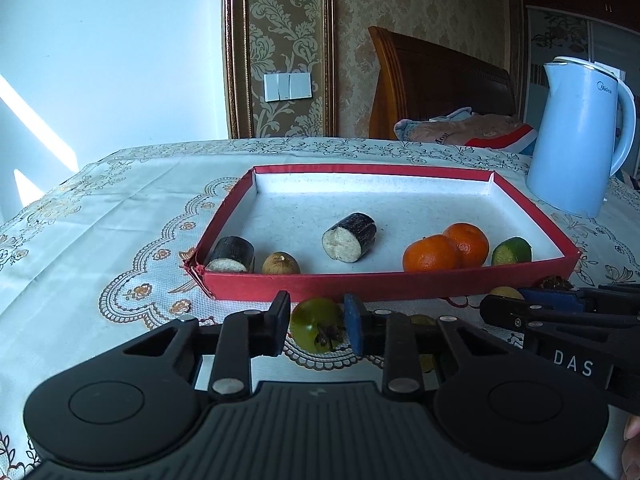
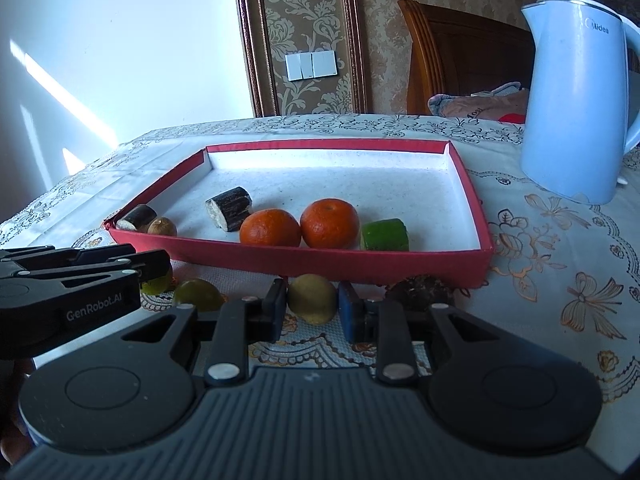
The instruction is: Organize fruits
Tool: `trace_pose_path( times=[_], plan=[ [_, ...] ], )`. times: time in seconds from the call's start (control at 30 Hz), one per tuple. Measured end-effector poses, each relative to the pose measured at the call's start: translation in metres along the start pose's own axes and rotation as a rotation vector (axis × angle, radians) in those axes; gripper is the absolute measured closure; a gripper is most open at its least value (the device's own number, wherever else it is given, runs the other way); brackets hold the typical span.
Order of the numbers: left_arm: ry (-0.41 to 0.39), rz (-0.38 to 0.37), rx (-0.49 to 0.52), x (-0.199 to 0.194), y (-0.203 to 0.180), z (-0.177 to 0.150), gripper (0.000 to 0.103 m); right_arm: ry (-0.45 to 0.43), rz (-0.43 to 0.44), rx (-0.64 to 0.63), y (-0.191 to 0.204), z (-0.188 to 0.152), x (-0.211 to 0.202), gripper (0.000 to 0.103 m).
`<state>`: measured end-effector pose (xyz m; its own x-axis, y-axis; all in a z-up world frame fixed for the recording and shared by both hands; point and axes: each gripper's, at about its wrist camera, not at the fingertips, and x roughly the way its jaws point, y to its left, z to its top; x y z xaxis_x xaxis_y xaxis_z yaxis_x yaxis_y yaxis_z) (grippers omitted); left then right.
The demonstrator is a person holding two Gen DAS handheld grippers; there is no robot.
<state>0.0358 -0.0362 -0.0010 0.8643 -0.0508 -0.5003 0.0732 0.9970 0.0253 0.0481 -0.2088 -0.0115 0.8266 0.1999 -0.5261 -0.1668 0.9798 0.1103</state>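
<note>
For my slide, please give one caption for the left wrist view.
Left gripper shut on a green fruit before the red tray holding two tangerines.

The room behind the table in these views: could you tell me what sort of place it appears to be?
Most likely a bedroom in a home. A wooden headboard stands behind the cloth-covered table with a pillow or bedding against it, the wall has ornate damask wallpaper, and an electric kettle sits on the table.
</note>
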Motion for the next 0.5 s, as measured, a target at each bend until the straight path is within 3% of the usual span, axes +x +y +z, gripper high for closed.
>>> trace_pose_path(
  times=[0.5],
  plan=[
    [-0.06,0.013,-0.06,-0.01,0.003,0.018,0.074,-0.089,0.007,-0.038,0.02,0.014,-0.015,0.077]
  ],
)
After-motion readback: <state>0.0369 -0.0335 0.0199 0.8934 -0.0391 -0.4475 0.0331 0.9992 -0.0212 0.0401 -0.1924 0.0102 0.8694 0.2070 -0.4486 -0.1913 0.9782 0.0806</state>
